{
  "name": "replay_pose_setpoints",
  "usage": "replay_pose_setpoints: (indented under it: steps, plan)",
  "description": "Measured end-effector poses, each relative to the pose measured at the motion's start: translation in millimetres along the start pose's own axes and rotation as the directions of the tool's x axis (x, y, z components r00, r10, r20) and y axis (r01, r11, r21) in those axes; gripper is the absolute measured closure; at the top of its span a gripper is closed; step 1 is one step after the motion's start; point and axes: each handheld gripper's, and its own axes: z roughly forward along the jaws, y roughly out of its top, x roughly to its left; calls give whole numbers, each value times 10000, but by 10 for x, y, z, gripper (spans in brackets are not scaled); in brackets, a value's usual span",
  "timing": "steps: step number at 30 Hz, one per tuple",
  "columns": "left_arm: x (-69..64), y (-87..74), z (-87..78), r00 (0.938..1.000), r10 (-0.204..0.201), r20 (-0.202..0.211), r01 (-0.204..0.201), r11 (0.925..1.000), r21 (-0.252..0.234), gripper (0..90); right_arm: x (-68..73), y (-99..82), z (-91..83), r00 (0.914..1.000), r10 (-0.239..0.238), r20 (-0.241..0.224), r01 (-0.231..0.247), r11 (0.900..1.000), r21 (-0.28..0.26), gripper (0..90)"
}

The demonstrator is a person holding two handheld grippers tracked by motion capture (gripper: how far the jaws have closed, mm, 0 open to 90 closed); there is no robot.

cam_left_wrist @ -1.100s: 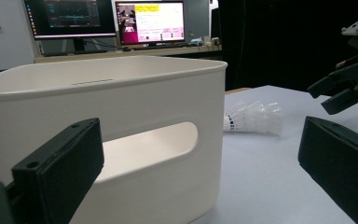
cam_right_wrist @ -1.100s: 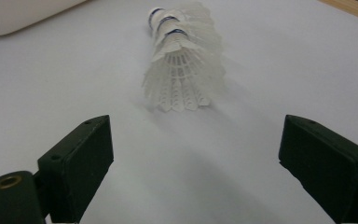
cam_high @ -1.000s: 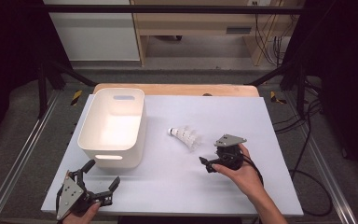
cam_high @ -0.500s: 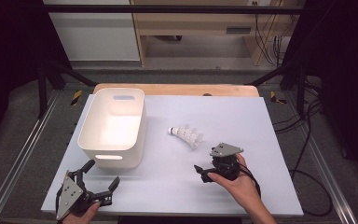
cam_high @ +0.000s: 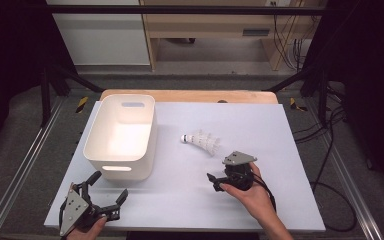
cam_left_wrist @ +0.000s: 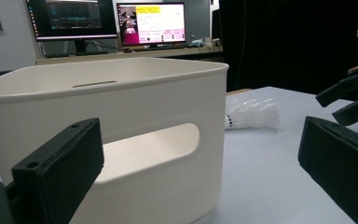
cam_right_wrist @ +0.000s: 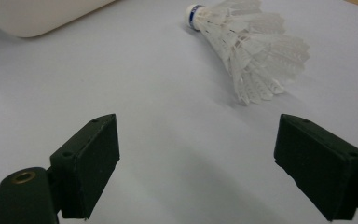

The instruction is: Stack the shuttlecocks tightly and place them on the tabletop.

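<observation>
High view looks down on a white table [cam_high: 260, 130] with a wooden edge at the back, standing on a grey floor with black frame legs and cables around it. A white tub [cam_high: 121, 135] sits on the table's left part. A white shuttlecock [cam_high: 201, 141] lies on its side near the middle, apart from the tub.

The right gripper [cam_high: 215, 181] is just in front of the shuttlecock. Its jaws have just been closing a little, but they are wide apart with nothing between them.

The left gripper [cam_high: 111, 192] rests at the near left corner, jaws apart and empty.

Two lit screens [cam_left_wrist: 150, 23] glow behind, with words too small to read.
</observation>
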Motion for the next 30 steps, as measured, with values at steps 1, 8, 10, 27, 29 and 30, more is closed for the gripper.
replay_pose_setpoints:
  steps: [1, 8, 10, 27, 29, 30]
  plan:
    - [-1, 1, -5, 10000, 16, 5, -16, 10000, -16, 3, -25, -6, 13, 10000, 83, 3, -83, 10000, -22, 154]
    - [8, -5, 7, 10000, -25, 19, 25, 10000, 6, 2, -174, -18, 147, 9997, 206, -92, -206, 9998, -55, 169]
    - [5, -4, 3, 10000, -29, 14, 29, 10000, -2, 2, -227, 19, 184, 9998, 173, -59, -174, 9998, -130, 172]
    - [-15, -2, 17, 10000, -22, 39, 22, 10000, 9, 2, -343, 75, 278, 9985, 517, -188, -519, 9986, -91, 168]
    - [-16, 2, 6, 10000, -6, 38, 6, 10000, -6, 2, -337, 78, 278, 9982, 570, -176, -572, 9983, -127, 166]
    - [-15, 2, 3, 10000, 9, 29, -9, 10000, -3, 2, -339, 81, 275, 9983, 559, -165, -562, 9983, -149, 164]
